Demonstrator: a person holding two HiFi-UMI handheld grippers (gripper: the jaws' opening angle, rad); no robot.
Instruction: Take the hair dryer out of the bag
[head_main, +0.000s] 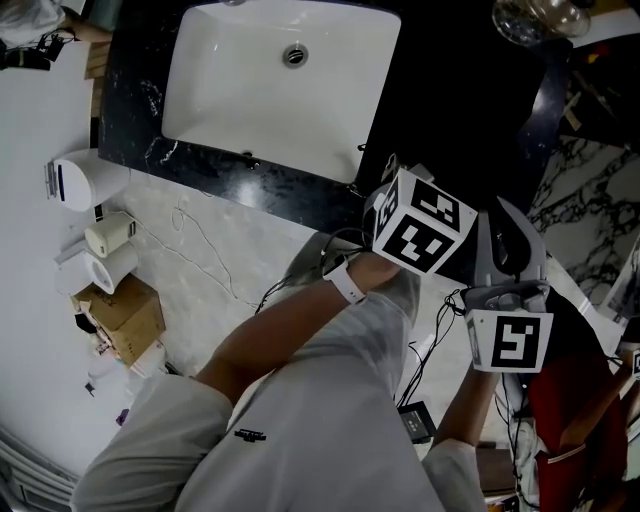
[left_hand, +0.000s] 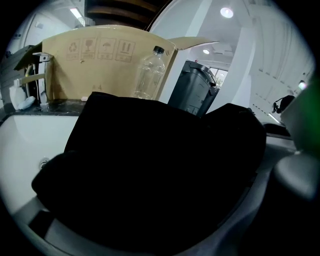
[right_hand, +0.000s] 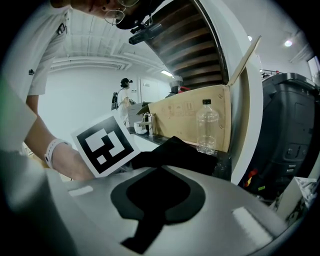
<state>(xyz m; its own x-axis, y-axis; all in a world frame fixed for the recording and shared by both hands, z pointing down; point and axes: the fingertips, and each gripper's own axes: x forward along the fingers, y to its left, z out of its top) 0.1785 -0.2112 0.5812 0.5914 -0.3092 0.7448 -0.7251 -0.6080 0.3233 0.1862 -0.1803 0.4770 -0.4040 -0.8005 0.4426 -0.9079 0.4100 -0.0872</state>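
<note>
A black bag (left_hand: 160, 160) lies on the dark counter beside the sink and fills most of the left gripper view. My left gripper (left_hand: 170, 200) is open, its grey jaws spread wide around the near side of the bag. In the head view its marker cube hides the jaws of the left gripper (head_main: 392, 185). My right gripper (right_hand: 160, 200) is shut on a fold of the black bag (right_hand: 175, 152), and the fabric runs out from between its grey jaws. In the head view the right gripper (head_main: 515, 250) is just right of the left one. No hair dryer shows.
The white sink (head_main: 200, 60) is set in the black counter, with a tap (left_hand: 42, 75) behind it. A cardboard box (left_hand: 100, 60) and a clear plastic bottle (left_hand: 148, 75) stand behind the bag. A dark bin (right_hand: 290, 130) is at the right. Paper rolls (head_main: 105, 250) and cables lie on the floor.
</note>
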